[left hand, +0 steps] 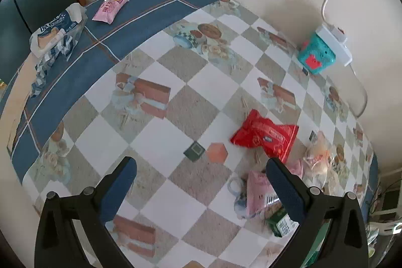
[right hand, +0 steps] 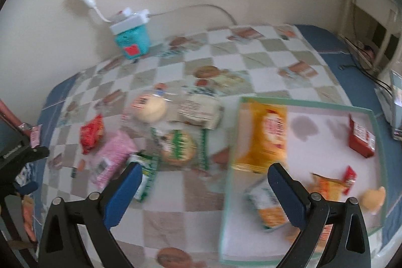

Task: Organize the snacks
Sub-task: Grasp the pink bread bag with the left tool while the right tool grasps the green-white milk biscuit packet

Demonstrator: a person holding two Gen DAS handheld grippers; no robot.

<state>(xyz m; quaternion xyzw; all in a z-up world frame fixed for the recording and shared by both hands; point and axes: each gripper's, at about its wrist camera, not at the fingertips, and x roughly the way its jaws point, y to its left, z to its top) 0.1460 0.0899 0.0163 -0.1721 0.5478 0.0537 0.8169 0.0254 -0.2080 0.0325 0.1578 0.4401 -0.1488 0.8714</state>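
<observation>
Both my claws gape, holding nothing: left claw over table near red pack; right claw above tray, blurry, maybe chips.

The table, under a checkered cloth, carries a white tray at 3 o'clock in the right wrist view, loose snack packets at centre, a teal box at 11 o'clock.
</observation>
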